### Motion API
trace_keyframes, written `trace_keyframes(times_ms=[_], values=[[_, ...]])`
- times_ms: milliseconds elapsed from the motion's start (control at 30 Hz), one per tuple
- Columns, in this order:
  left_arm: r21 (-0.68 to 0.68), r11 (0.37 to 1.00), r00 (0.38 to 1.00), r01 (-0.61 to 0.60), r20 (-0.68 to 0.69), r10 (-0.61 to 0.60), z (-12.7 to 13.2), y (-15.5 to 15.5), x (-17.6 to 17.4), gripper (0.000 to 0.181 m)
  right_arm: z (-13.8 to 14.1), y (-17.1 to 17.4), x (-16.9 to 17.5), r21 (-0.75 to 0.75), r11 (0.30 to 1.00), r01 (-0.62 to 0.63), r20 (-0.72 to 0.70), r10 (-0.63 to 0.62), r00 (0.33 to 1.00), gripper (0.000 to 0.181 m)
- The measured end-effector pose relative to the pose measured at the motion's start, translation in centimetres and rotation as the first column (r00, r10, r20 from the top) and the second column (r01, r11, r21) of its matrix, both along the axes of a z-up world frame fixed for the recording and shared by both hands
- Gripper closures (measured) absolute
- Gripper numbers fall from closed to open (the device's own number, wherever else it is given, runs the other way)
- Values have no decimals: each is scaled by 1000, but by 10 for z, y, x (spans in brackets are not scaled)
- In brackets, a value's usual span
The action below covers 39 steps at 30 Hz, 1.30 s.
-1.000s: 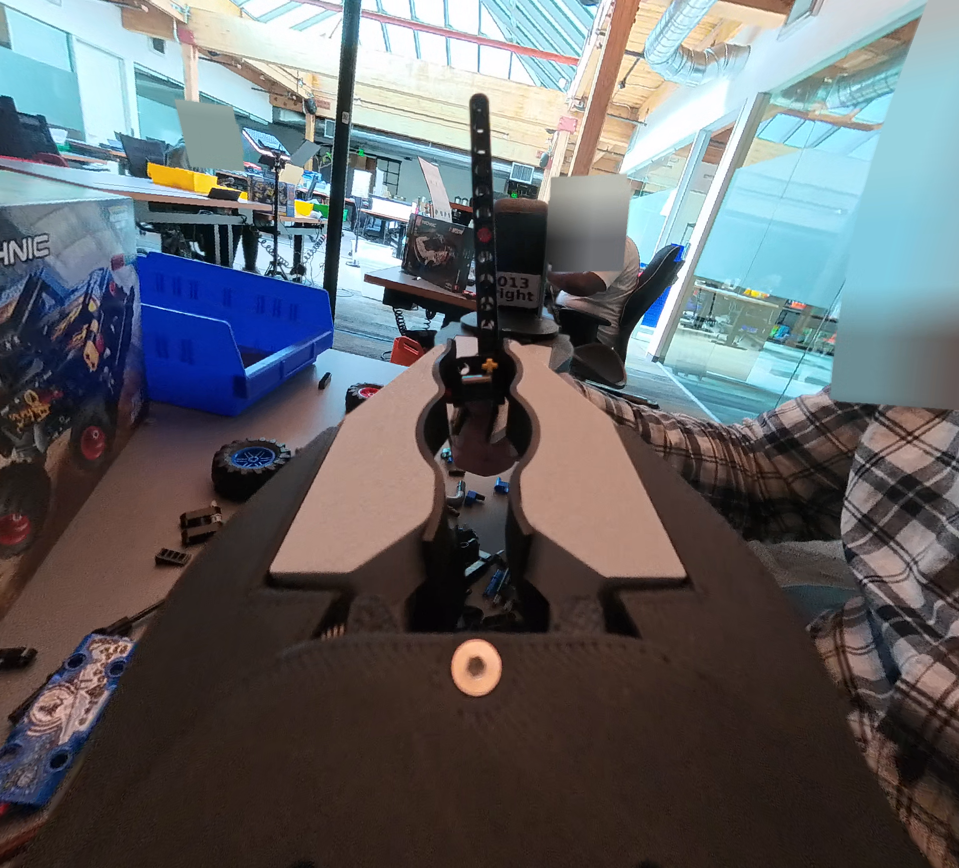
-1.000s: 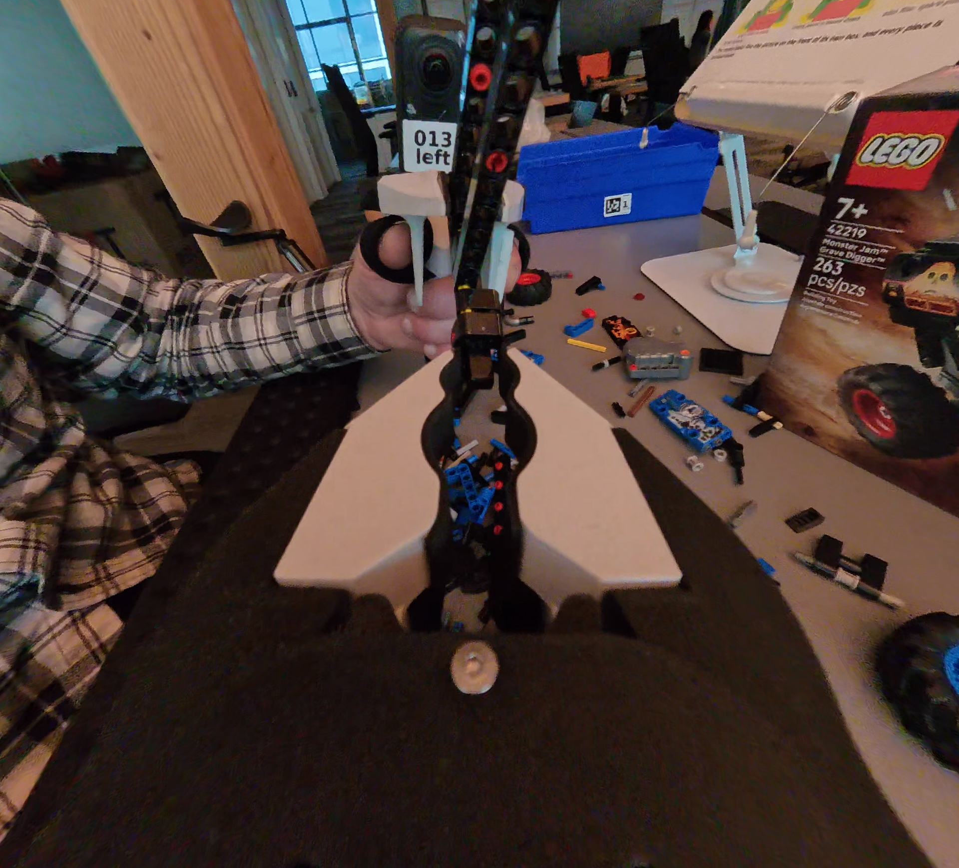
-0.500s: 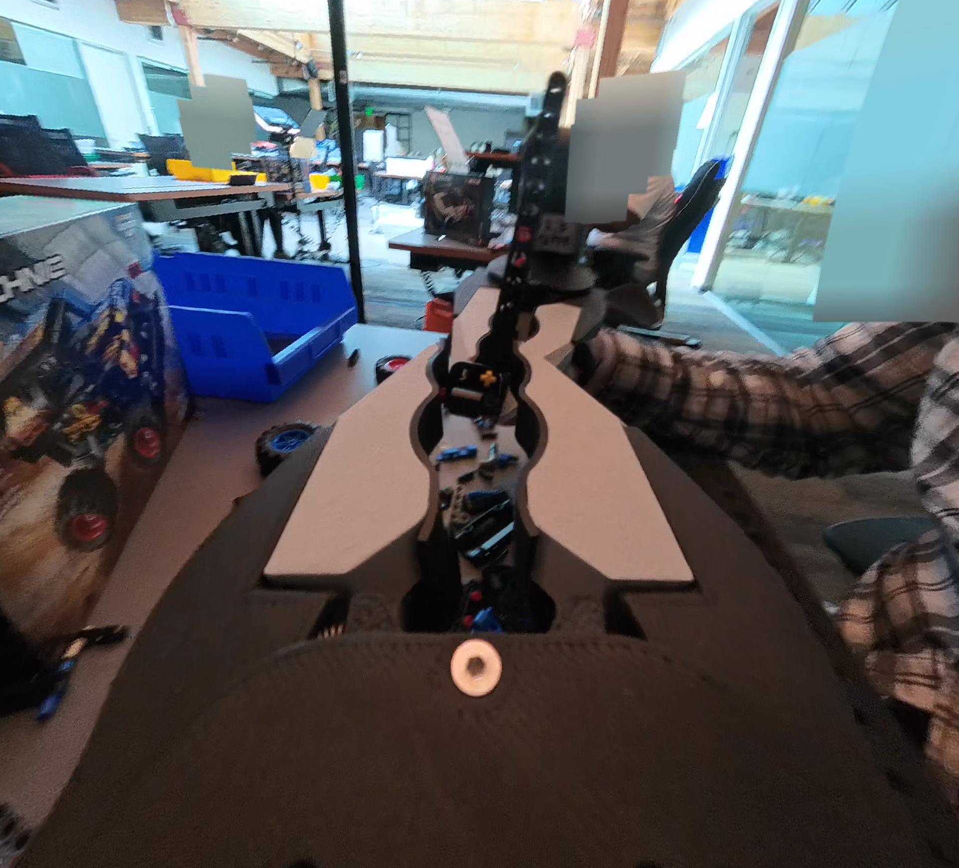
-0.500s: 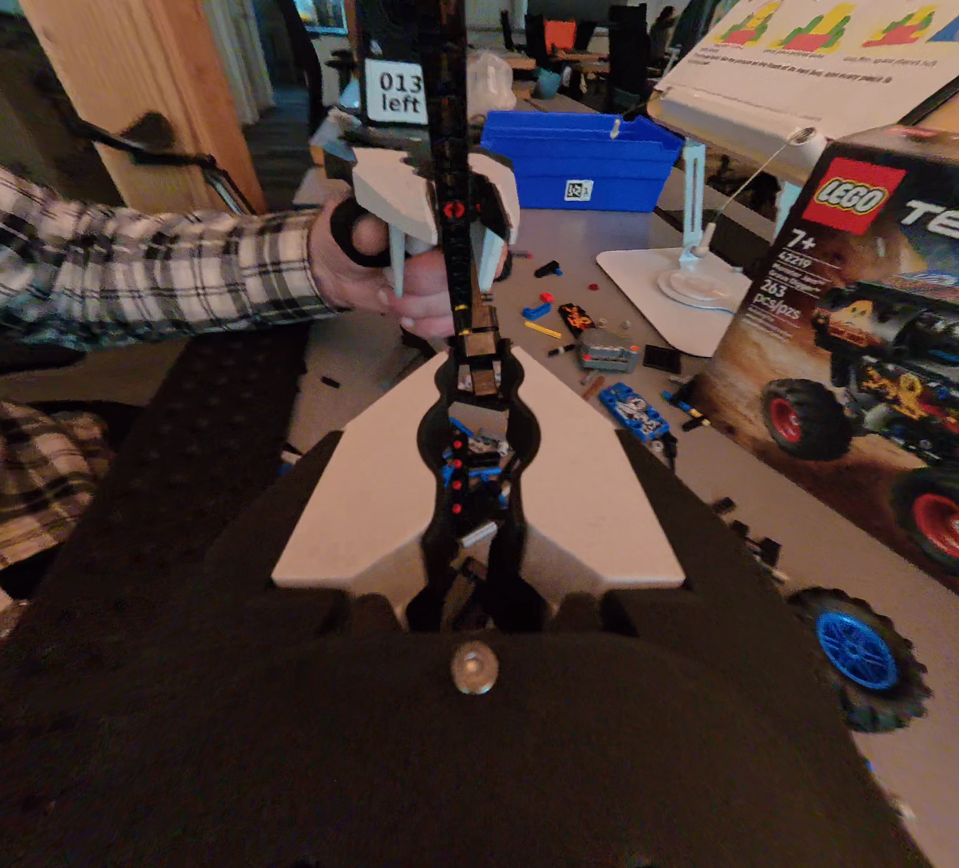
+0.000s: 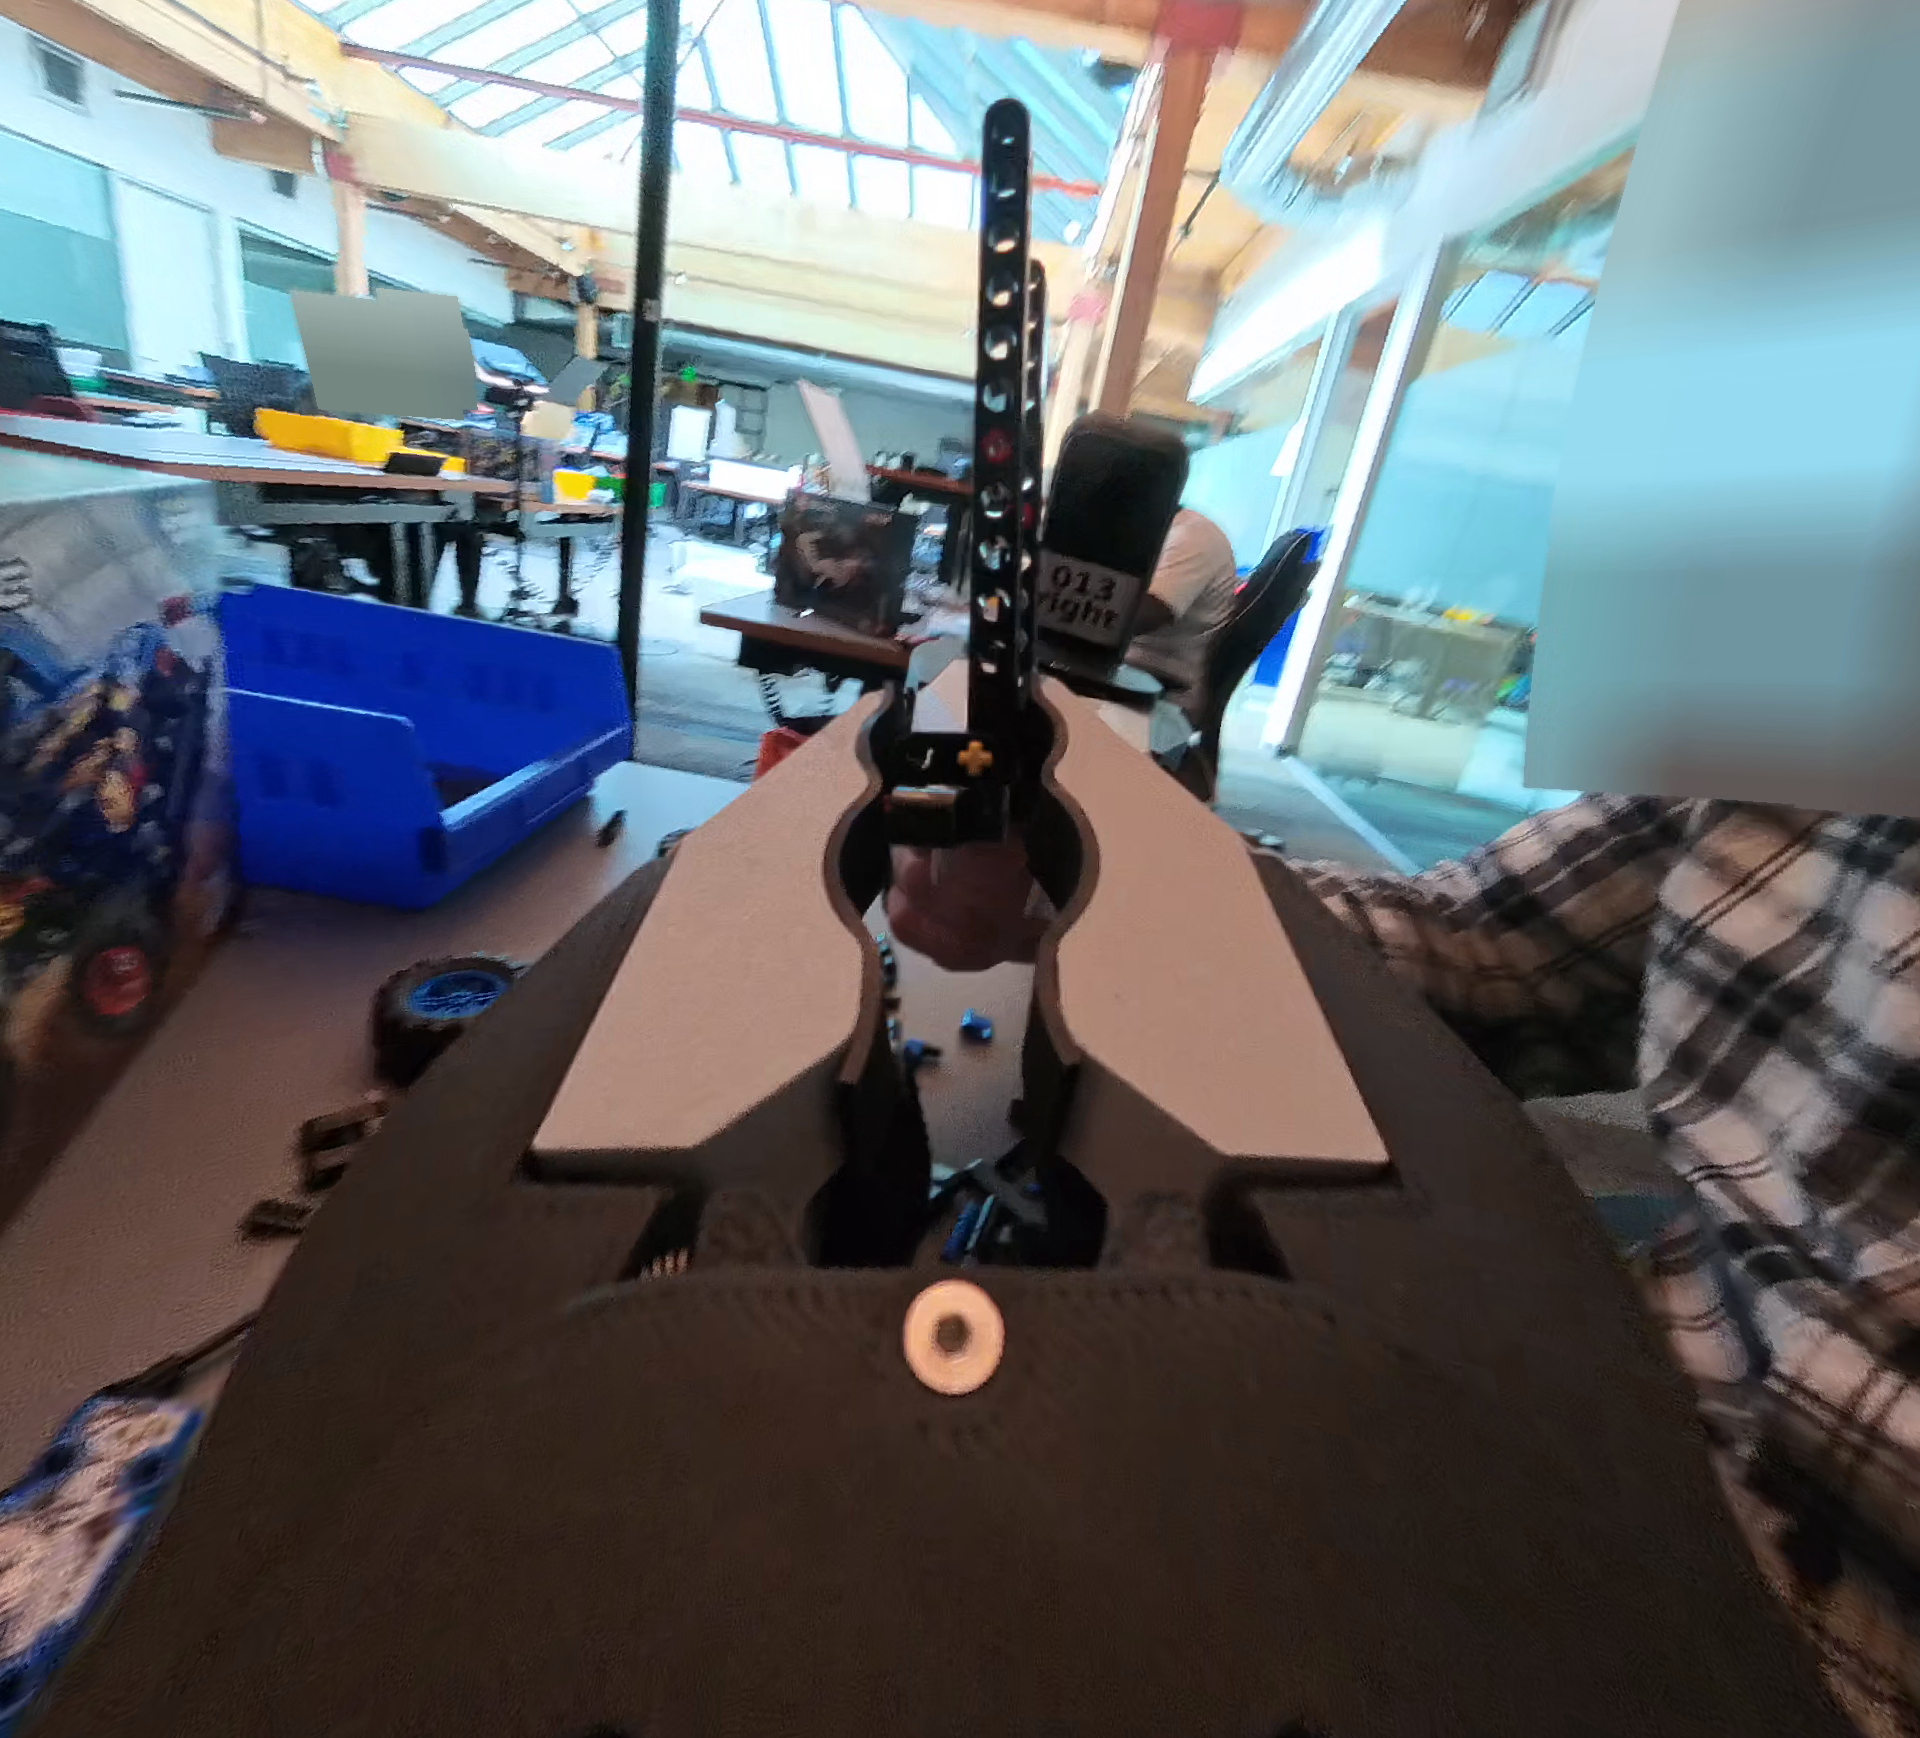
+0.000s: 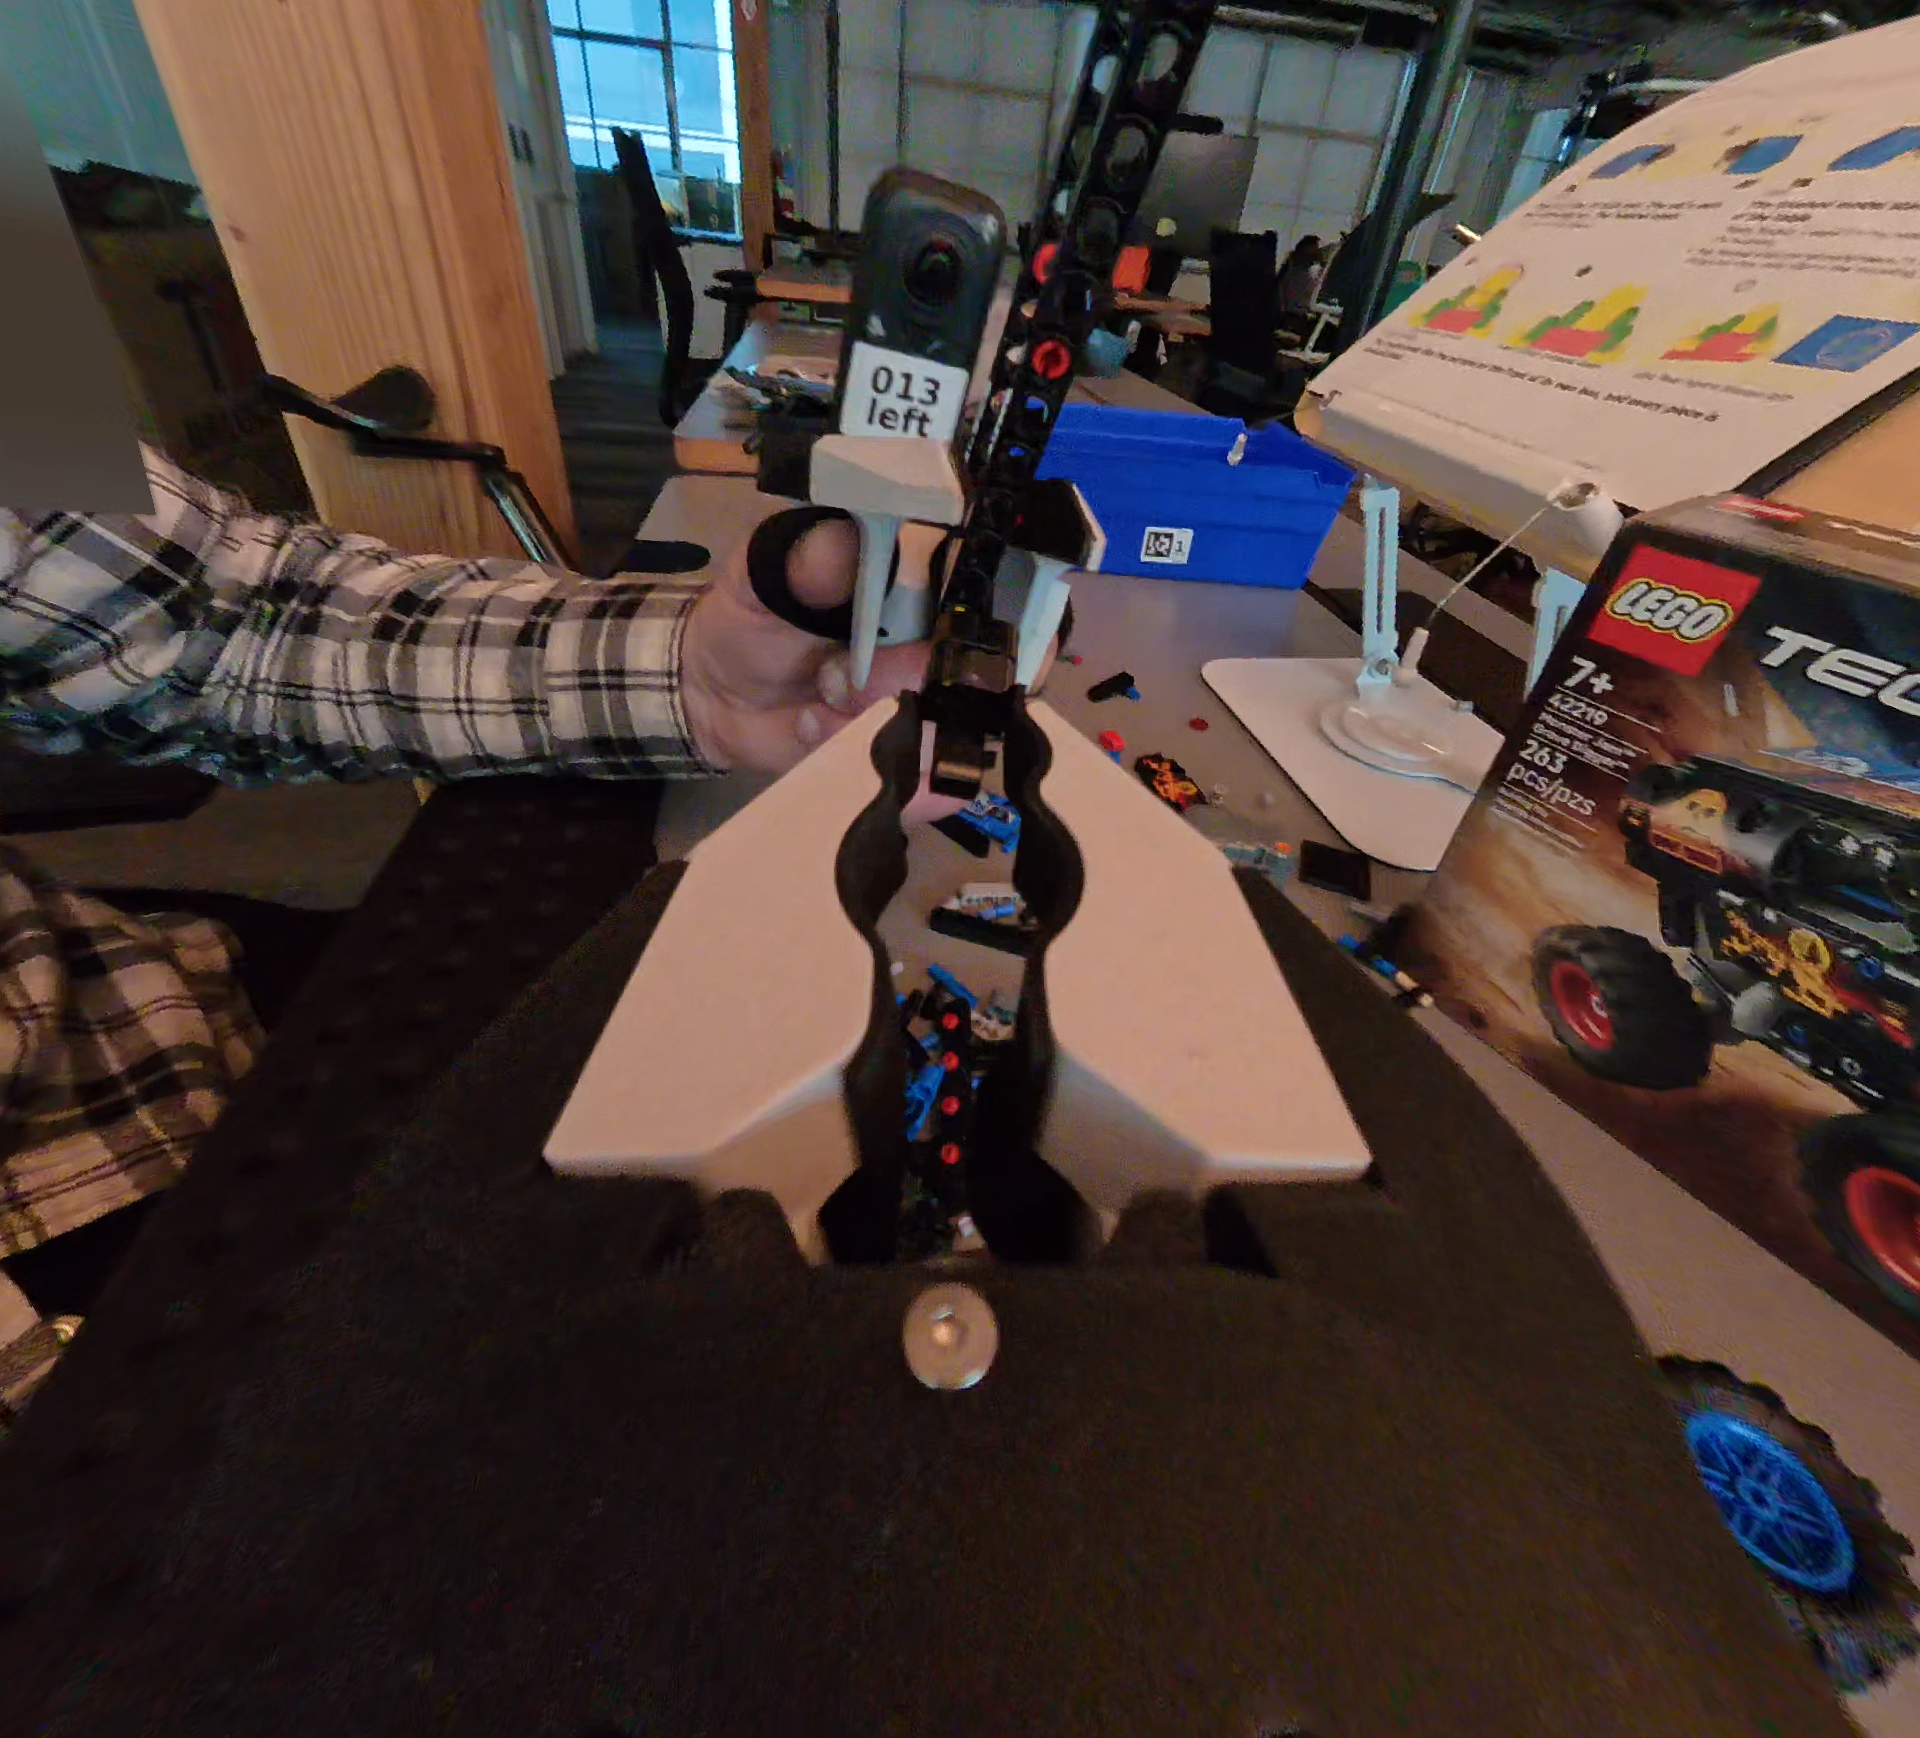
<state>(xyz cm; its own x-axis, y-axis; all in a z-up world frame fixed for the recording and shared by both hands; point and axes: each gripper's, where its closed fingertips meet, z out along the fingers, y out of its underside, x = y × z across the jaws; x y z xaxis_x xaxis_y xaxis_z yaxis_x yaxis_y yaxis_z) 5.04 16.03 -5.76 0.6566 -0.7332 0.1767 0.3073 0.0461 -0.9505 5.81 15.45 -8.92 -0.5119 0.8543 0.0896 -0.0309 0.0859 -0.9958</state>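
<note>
My left gripper [image 5: 961,758] and right gripper [image 6: 961,722] are both clamped on the base of one black holed beam assembly [image 5: 1003,400], which rises upright above the grey table [image 5: 260,992], the blue bin [image 5: 416,743] behind.

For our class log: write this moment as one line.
left claw: shut on black holed plastic beam assembly | right claw: shut on same assembly

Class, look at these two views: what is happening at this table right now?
A person holds a tool in each hand. The left tool and the right tool both pinch the base of one long black holed beam, held upright above the table. Loose toy pieces, a blue-rimmed wheel, a blue bin and the set's box lie around.
</note>
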Motion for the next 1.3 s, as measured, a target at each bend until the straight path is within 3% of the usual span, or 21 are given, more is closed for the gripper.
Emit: trace_keyframes(times_ms=[100, 133, 200, 267, 400, 467, 500, 600, 700, 800, 900, 1000, 1067, 1167, 1300], values=[[-29, 995, 994, 91, 67, -89, -1, -3, 1, 161, 5, -2, 2, -42, 999, -25, -15, 24, 1000, 168], [-48, 997, 998, 54, 32, -52, -6, 0, -3, 157, 2, 1, 1, -23, 1000, -3, -5, 3, 1000, 168], [-35, 987, 976, -156, -160, 149, -16, 11, -19, 139, -4, 13, -3, 53, 995, 82, 17, -83, 996, 168], [14, 944, 904, -331, -281, 321, -18, 17, -39, 121, -9, 24, -5, 124, 978, 165, 24, -169, 985, 168], [88, 912, 842, -401, -357, 405, -14, 20, -35, 145, -22, 21, -11, 274, 938, 212, 29, -228, 973, 168], [57, 914, 850, -402, -348, 396, -17, 23, -33, 171, -21, 18, -12, 316, 921, 227, 5, -241, 971, 167], [17, 900, 845, -436, -337, 415, -23, 29, -38, 171, -17, 17, -11, 314, 919, 238, -18, -245, 969, 167], [-129, 939, 945, -320, -114, 306, -23, 31, -37, 174, -8, 15, -9, 299, 919, 258, -62, -251, 966, 168], [-148, 958, 968, -245, 16, 250, -12, 27, -35, 175, -5, 13, -10, 226, 946, 233, -49, -228, 972, 168], [-50, 935, 935, -350, -78, 346, -5, 26, -33, 175, 0, 15, -8, 8, 992, 128, 14, -128, 992, 167], [143, 878, 843, -457, -246, 478, 5, 21, -29, 174, -2, 15, -7, -100, 992, 73, 64, -66, 996, 163], [264, 842, 749, -470, -386, 539, 3, 18, -23, 174, -3, 10, -6, -196, 981, 9, 103, 12, 995, 146], [333, 830, 701, -447, -445, 556, 3, 16, -16, 174, -5, 9, -6, -228, 974, -7, 131, 38, 991, 147], [414, 825, 673, -386, -485, 558, 7, 10, 0, 174, -31, 3, -12, -204, 979, -11, 257, 64, 964, 155], [472, 813, 624, -341, -533, 571, 8, 5, 6, 173, -31, -9, -9, -180, 981, -69, 244, 112, 963, 176]])
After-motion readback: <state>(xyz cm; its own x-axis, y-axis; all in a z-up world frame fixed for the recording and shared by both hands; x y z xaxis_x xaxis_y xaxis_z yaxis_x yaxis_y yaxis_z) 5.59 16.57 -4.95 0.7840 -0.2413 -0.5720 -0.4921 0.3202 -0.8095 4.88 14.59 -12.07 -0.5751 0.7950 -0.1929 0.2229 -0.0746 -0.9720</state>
